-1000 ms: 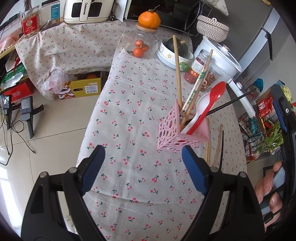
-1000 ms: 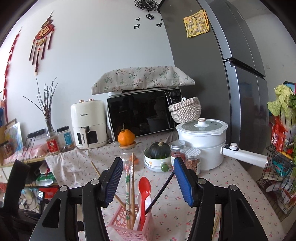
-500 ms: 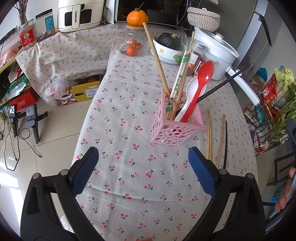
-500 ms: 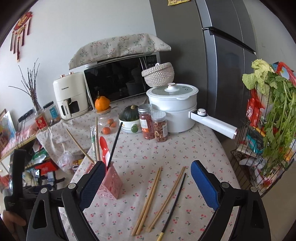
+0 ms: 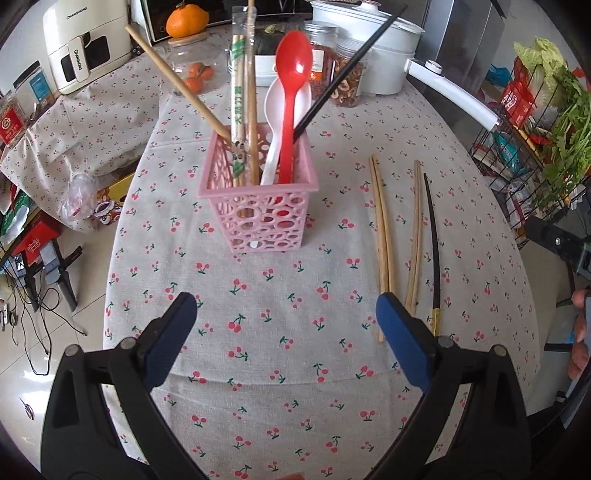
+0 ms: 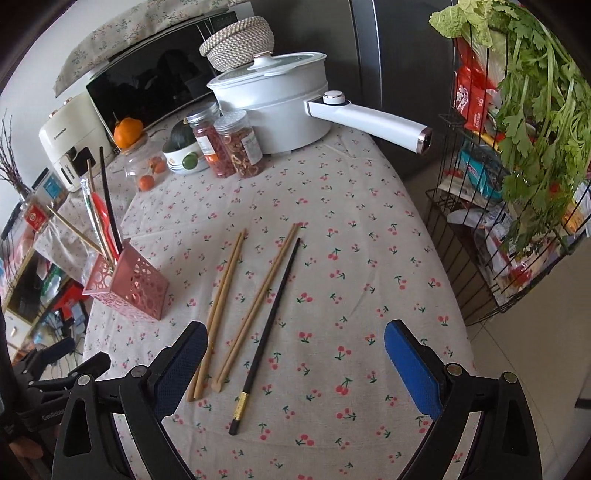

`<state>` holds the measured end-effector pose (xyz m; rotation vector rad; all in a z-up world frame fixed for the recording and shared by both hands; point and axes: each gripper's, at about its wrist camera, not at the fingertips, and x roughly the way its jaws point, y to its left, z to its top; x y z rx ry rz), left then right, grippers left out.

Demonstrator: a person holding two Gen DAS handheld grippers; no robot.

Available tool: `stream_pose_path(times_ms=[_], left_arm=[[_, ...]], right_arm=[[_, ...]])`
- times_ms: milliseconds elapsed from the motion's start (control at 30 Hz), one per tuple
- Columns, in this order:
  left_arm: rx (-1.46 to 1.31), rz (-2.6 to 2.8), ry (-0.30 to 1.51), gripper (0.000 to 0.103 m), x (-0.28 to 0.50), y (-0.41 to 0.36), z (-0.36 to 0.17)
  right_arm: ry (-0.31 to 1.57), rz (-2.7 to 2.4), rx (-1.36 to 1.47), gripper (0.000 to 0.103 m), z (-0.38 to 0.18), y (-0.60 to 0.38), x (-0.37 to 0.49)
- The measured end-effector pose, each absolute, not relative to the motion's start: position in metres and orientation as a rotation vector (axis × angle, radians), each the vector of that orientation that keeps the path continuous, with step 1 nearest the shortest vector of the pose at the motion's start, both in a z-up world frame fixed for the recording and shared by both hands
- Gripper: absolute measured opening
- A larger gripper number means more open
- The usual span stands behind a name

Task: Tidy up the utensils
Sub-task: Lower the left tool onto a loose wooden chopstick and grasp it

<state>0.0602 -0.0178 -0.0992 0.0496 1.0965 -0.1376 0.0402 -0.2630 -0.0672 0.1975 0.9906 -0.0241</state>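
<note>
On the cherry cloth (image 5: 280, 302) we hold both grippers, left (image 5: 286, 328) and right (image 6: 295, 363), wide open and empty, loose chopsticks (image 6: 255, 302) lying beside the pink basket (image 5: 258, 206) of utensils.

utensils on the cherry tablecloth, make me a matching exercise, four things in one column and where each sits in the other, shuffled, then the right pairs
Things:
1. red spoon
2. black chopstick with gold band
3. orange
4. right gripper

Places or states:
A. on top of a glass jar's lid
B. lying flat on the tablecloth, right of the wooden pairs
C. open, holding nothing
D. standing in the pink basket

Pairs: 1-D, 2-B, 3-A, 4-C
</note>
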Motion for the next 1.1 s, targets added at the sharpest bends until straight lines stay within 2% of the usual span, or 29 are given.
stream_pose_path(times_ms=[267,300,367,433,467,500,600,1100], left_arm=[[0.111,-0.240,1.104,0.097,0.076,-0.067,-0.107],[0.121,-0.248,1.099,0.094,0.079,-0.074,-0.109],[0.137,-0.261,1.103,0.073,0.088,-0.087,-0.117],[0.131,-0.275,1.139,0.039,0.103,-0.099,-0.130],[0.122,-0.272,1.154,0.032,0.110,-0.104,-0.137],[0.116,-0.264,1.162,0.022,0.118,-0.109,-0.142],[0.116,-0.223,1.159,0.011,0.139,-0.121,-0.155],[0.060,-0.203,1.209,0.009,0.188,-0.136,-0.176]], right_arm=[[1.083,-0.088,0.153,0.098,-0.090,-0.297,0.055],[1.090,-0.094,0.150,0.098,-0.092,-0.300,0.057],[1.103,-0.108,0.148,0.098,-0.097,-0.307,0.060],[1.116,-0.119,0.165,0.098,-0.101,-0.313,0.063],[1.122,-0.116,0.180,0.098,-0.102,-0.316,0.064],[1.127,-0.111,0.192,0.098,-0.102,-0.318,0.065],[1.125,-0.108,0.203,0.098,-0.102,-0.321,0.067],[1.104,-0.089,0.226,0.098,-0.096,-0.328,0.071]])
